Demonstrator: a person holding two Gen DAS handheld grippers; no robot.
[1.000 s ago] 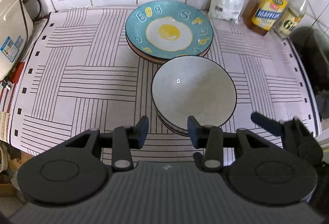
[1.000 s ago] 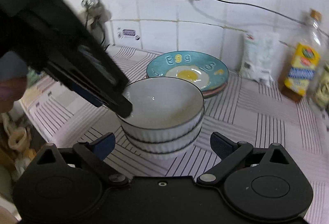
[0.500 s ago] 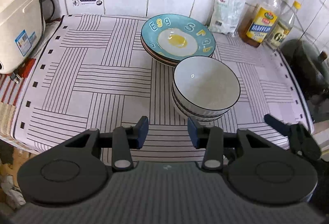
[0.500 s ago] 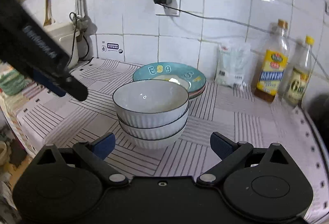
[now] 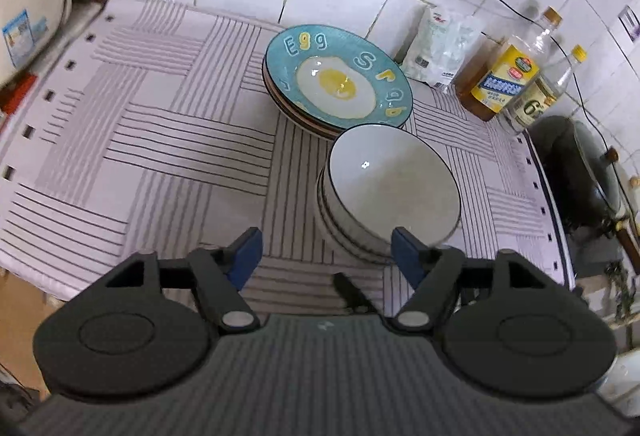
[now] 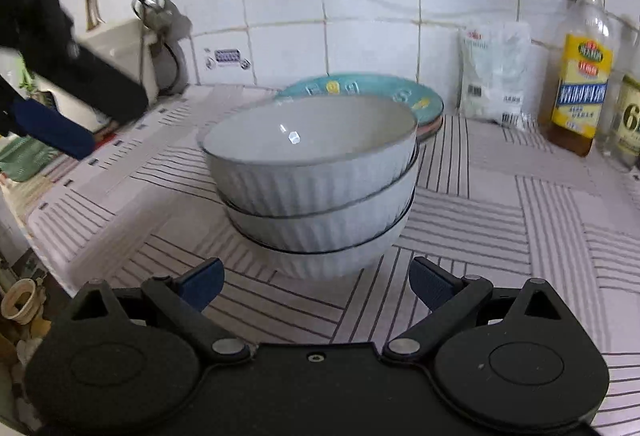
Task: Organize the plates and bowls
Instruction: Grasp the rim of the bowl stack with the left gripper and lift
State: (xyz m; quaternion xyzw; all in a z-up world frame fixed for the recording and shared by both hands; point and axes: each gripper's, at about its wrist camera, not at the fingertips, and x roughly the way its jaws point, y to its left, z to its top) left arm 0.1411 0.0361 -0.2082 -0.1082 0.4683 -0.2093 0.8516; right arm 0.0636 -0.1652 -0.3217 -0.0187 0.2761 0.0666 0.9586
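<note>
A stack of three white ribbed bowls (image 5: 392, 192) stands on the striped cloth (image 5: 160, 140); it also shows in the right wrist view (image 6: 316, 180). Behind it lies a stack of plates topped by a blue fried-egg plate (image 5: 338, 82), seen low in the right wrist view (image 6: 400, 90). My left gripper (image 5: 326, 254) is open and empty, hovering above the counter's front edge, just left of the bowls. My right gripper (image 6: 316, 282) is open and empty, low and close in front of the bowl stack. The left gripper's finger shows at the left of the right wrist view (image 6: 52, 124).
Two oil bottles (image 5: 504, 76) and a white bag (image 5: 440, 44) stand at the back right against the tiled wall. A dark pan (image 5: 580, 172) sits at the right beyond the cloth. A white appliance (image 5: 28, 4) stands at the far left.
My left gripper has opened wider and swung left and back. My right gripper has dropped lower and closer to the bowl stack.
</note>
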